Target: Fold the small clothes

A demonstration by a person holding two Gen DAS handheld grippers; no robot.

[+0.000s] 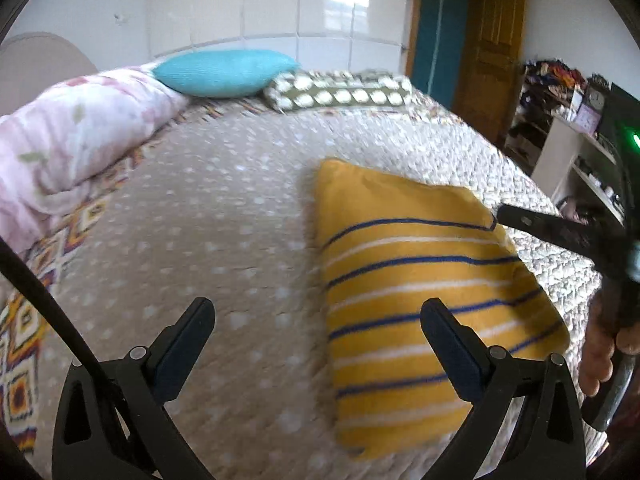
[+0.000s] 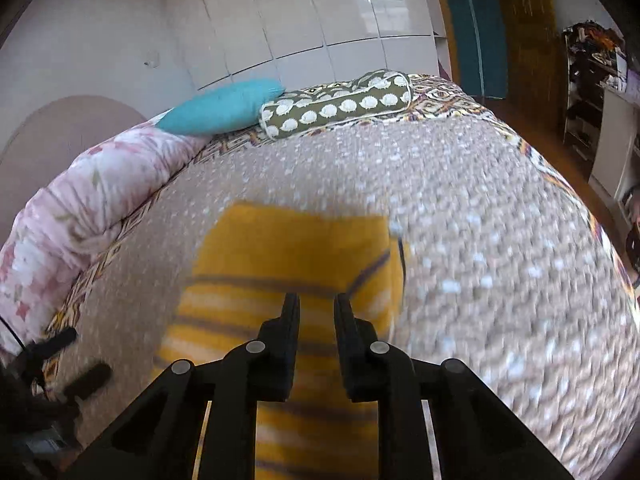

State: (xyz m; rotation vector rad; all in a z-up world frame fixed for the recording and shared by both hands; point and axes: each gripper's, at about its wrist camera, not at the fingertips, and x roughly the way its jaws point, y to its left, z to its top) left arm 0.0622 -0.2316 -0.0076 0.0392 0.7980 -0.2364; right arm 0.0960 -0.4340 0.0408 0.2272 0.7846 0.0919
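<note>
Mustard-yellow and crossed by navy and white stripes, a folded garment [image 1: 420,288] lies as a neat rectangle on a bed [image 1: 224,216] covered by a beige quilted spread dotted with white. Seen from the left wrist camera, the left hand-held gripper [image 1: 318,320] hovers low over the spread with its two black fingers [image 1: 188,340] spread wide apart and nothing between them; its right finger overlaps the garment's near left portion. At the right edge of that view, the right hand-held gripper [image 1: 500,214] reaches in, its tip at the garment's far right corner, while a hand [image 1: 600,344] grips the handle below.

From the right wrist camera, the right hand-held gripper [image 2: 316,300] shows its fingers drawn close, a narrow gap left between them and no cloth caught in it. The garment [image 2: 288,248], blurred here, lies directly beneath and ahead of the tips. The left hand-held gripper [image 2: 74,360] appears at the lower left, off the garment.

At the far side of the bed rest a turquoise pillow [image 1: 224,72] and, just beside it, an olive bolster [image 1: 340,90] with a white pattern. A pink floral duvet [image 1: 72,140] is bunched along the left side. Glossy white wardrobe doors [image 1: 280,4] stand behind.
</note>
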